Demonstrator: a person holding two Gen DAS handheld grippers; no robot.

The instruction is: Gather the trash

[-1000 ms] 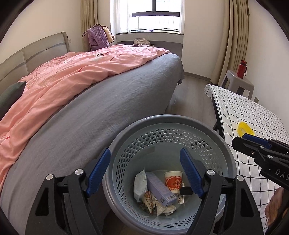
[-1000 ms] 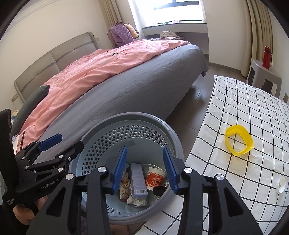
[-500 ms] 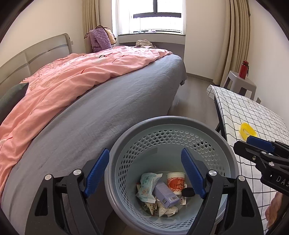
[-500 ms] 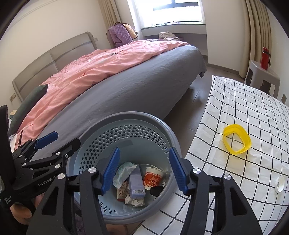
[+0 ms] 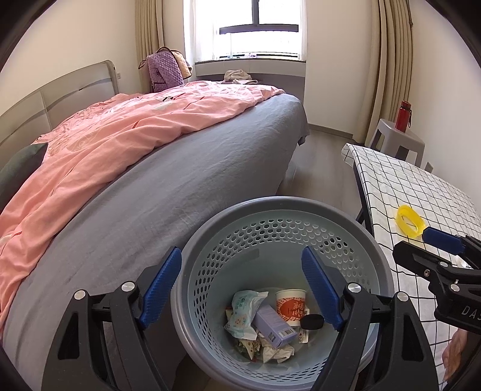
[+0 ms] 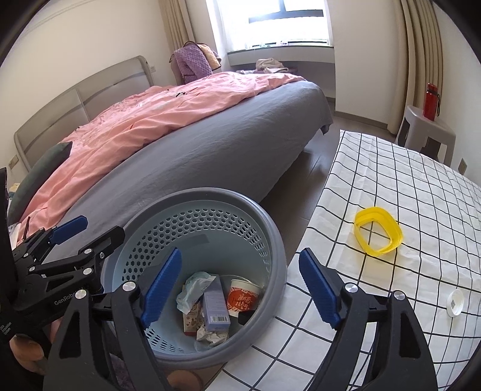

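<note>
Right wrist: right tool, spread empty, above trash inside basket.

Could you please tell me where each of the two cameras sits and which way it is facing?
Left wrist: on the left gripper, angled down into the bin beside the bed; open jaws, right gripper at right.
Right wrist: on the right gripper, over bin and table; open jaws, left gripper and hand at left.
Shared: bin, bed, yellow ring.

a daylit bedroom with cream walls, beige curtains flanking the window, a grey bed under a pink duvet, and a grey stool on wooden floor.
</note>
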